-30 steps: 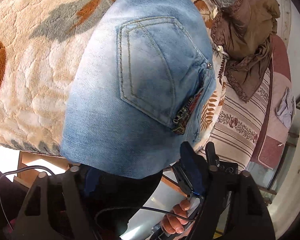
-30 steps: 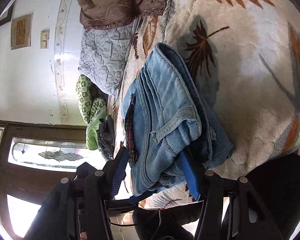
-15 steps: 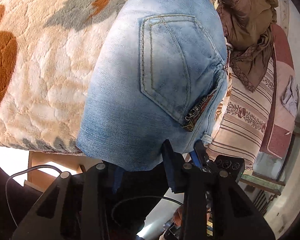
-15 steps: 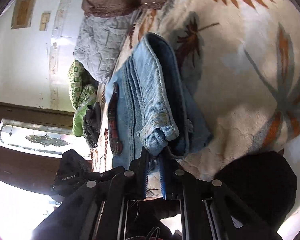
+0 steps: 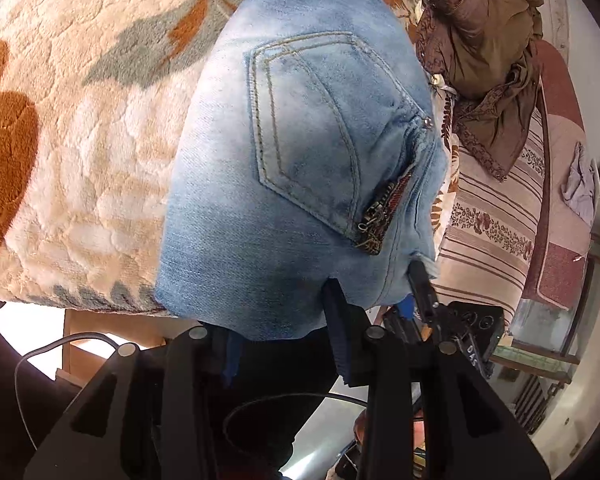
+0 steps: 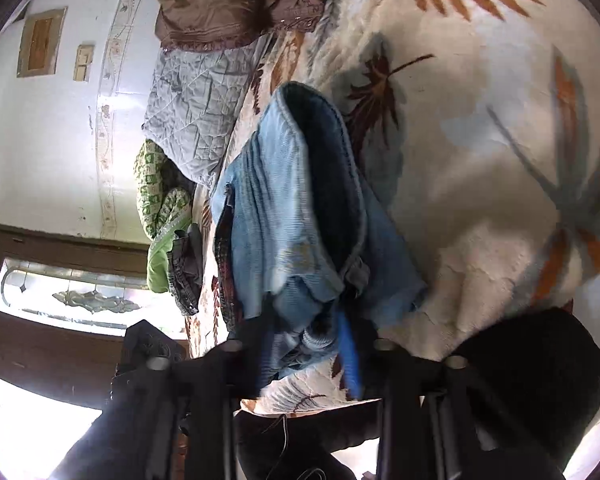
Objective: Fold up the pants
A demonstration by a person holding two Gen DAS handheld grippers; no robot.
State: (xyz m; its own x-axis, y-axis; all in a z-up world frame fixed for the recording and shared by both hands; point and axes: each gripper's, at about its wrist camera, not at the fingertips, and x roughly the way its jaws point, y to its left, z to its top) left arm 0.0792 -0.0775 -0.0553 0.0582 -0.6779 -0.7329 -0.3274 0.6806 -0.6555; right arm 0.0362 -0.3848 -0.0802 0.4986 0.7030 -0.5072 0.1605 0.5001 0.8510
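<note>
Straddling the folded jeans [image 5: 300, 168] edge, left tongs [image 5: 277, 344] and right tongs [image 6: 304, 344] gape partway, gripping nothing.

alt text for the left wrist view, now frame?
Folded light-blue jeans, back pocket up, lie on a cream leaf-patterned blanket, their near edge between the fingers of the left tool. A brown garment lies beyond, above a striped cover.
</note>
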